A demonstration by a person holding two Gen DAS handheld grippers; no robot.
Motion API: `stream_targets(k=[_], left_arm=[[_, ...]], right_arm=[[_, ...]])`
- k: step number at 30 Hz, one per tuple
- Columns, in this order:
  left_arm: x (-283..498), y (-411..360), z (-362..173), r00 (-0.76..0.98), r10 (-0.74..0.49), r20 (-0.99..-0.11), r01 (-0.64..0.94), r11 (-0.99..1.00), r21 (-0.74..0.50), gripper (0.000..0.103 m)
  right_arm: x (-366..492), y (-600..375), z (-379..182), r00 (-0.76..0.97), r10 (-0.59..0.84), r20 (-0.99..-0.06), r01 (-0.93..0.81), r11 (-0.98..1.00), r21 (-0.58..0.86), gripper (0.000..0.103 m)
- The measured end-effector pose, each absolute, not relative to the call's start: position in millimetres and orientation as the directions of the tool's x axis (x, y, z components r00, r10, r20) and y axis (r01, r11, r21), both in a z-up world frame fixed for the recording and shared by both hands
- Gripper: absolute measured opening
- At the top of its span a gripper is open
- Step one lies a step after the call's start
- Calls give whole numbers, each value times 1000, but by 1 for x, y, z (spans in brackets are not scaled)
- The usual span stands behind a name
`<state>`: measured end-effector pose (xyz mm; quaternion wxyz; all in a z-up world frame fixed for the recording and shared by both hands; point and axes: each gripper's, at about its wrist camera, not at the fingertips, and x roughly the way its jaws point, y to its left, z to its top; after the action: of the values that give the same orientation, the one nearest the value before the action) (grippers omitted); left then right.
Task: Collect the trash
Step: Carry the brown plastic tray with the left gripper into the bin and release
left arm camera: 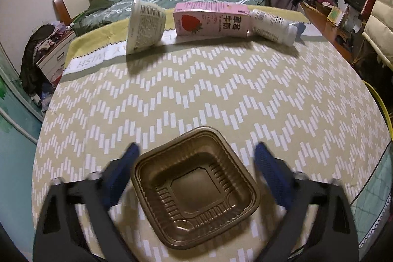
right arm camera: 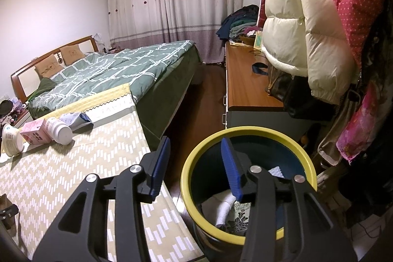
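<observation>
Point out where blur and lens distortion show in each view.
Left wrist: the left gripper fingers smear with motion blur beside the sharper brown tray; table edge bows. Right wrist: the right gripper looks crisp; curtains and bin rim curve.

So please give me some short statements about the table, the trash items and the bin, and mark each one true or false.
1. The brown plastic tray lies between the fingers of the left gripper. True.
2. The pink strawberry milk carton stands upright. False: it lies on its side at the far edge of the table.
3. The white bottle lies on its side, right next to the carton. True.
4. The bin with the yellow rim is empty. False: crumpled white material and patterned wrapping lie inside.
5. The right gripper holds the white cup. False: its fingers are empty, over the bin's rim; the cup lies tipped over on the table.
</observation>
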<state>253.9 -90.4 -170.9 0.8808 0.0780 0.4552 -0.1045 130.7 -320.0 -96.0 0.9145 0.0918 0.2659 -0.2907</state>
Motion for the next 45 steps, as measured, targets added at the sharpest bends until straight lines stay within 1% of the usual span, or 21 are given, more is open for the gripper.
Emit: stream_targets(k=[7,14,16,18,22,23,25,28,34,41,45], left_arm=[[250,-96,-168,548,-153,-823,286,958,11,81],[238,-131,-147,561,-227,-796,378,926,1,81],[236,-143,-141,563,-248,-788,402,916,-1,81],[234,-161,-133,563,-274,-780,438,899,0,81],[230,-200,-123,553,-320,-769,507,862,5,81],[228,-212,-121,548,-335,-767,527,850,5,81],[226,-234,-119,534,-357,-767,560,829,4,81],[220,-271,-117,504,-395,-768,611,792,-6,81],[207,-350,-115,442,-460,-770,709,706,-15,81],[194,-431,-125,386,-482,-786,783,622,3,81],[192,-468,-135,333,-486,-809,805,593,-25,82]], right_arm=[[130,-319,-98,693,-475,-542,578,815,25,42],[124,-323,-96,716,-463,-523,571,819,57,42],[122,-325,-96,714,-454,-533,568,821,62,42],[118,-330,-97,713,-437,-548,564,822,78,42],[102,-342,-96,701,-451,-553,580,811,75,42],[97,-348,-95,695,-457,-556,589,804,75,43],[86,-360,-95,692,-457,-559,605,790,103,49],[67,-378,-93,666,-504,-550,649,755,94,49],[35,-414,-91,638,-542,-547,704,698,129,49],[4,-446,-92,610,-575,-546,749,643,159,50],[-5,-458,-94,599,-585,-547,763,624,169,50]])
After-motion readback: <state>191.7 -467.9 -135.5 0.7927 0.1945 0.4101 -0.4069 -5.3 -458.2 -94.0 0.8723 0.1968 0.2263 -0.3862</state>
